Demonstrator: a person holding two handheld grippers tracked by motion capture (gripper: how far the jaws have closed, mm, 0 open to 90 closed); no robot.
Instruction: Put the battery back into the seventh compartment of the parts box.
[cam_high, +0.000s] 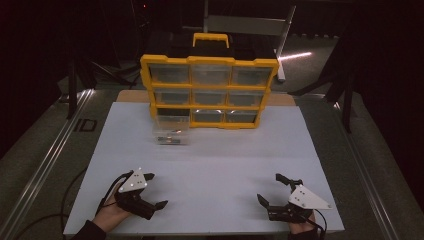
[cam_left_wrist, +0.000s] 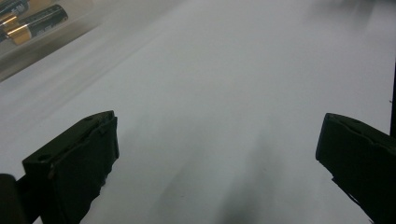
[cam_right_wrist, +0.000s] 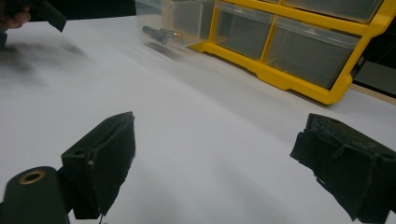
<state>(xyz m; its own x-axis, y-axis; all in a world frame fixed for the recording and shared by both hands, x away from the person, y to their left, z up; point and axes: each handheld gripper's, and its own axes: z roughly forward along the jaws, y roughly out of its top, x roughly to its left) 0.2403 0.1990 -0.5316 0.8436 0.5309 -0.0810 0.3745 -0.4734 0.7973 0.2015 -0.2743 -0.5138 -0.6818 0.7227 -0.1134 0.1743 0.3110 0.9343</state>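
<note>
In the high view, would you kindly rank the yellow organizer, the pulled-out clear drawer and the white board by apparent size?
1. White board, largest.
2. Yellow organizer.
3. Clear drawer, smallest, holding batteries.
Both grippers, left and right, are open near the front edge.

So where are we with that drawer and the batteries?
The bottom-left clear drawer is already pulled out of the yellow cabinet, with batteries lying inside it. Nothing is in hand: the left tongs and right tongs are open and rest on the white table, apart from the drawer. Likely left: handling the batteries and pushing the drawer back.
</note>
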